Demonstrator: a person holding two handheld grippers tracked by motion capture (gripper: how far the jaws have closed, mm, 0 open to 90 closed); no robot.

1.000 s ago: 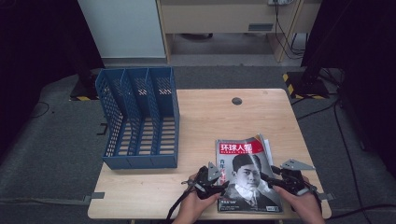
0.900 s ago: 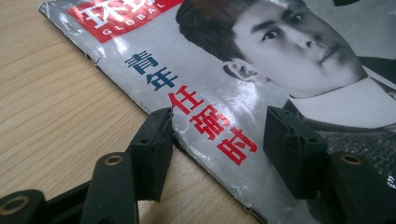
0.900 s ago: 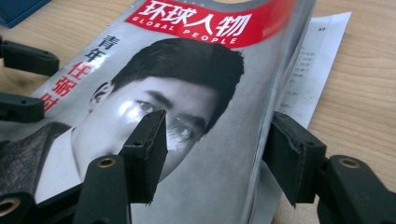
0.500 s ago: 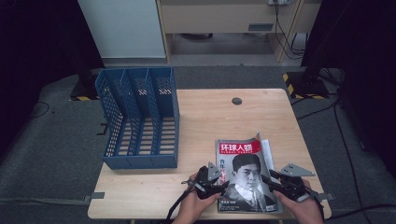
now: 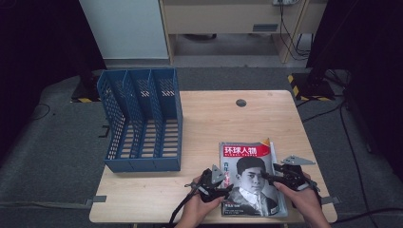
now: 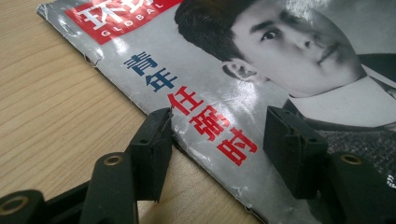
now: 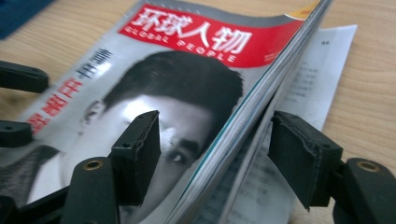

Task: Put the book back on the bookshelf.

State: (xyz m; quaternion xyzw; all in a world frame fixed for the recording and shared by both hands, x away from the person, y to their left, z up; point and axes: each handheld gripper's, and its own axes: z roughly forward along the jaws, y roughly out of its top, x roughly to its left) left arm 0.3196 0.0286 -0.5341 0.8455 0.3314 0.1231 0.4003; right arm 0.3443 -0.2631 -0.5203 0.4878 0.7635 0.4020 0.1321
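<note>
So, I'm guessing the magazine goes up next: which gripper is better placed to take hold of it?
Probably the right gripper: its open jaws straddle the magazine's raised page edge. The left gripper straddles the spine lying flat on the table.

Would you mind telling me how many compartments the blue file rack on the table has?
3: the blue file rack at the table's left edge holds a left, a middle and a right slot side by side, all apparently empty.

light: bright table (image 5: 209, 118), dark surround | glare: magazine cover (image 6: 243, 100) | blur: soft close-ups
</note>
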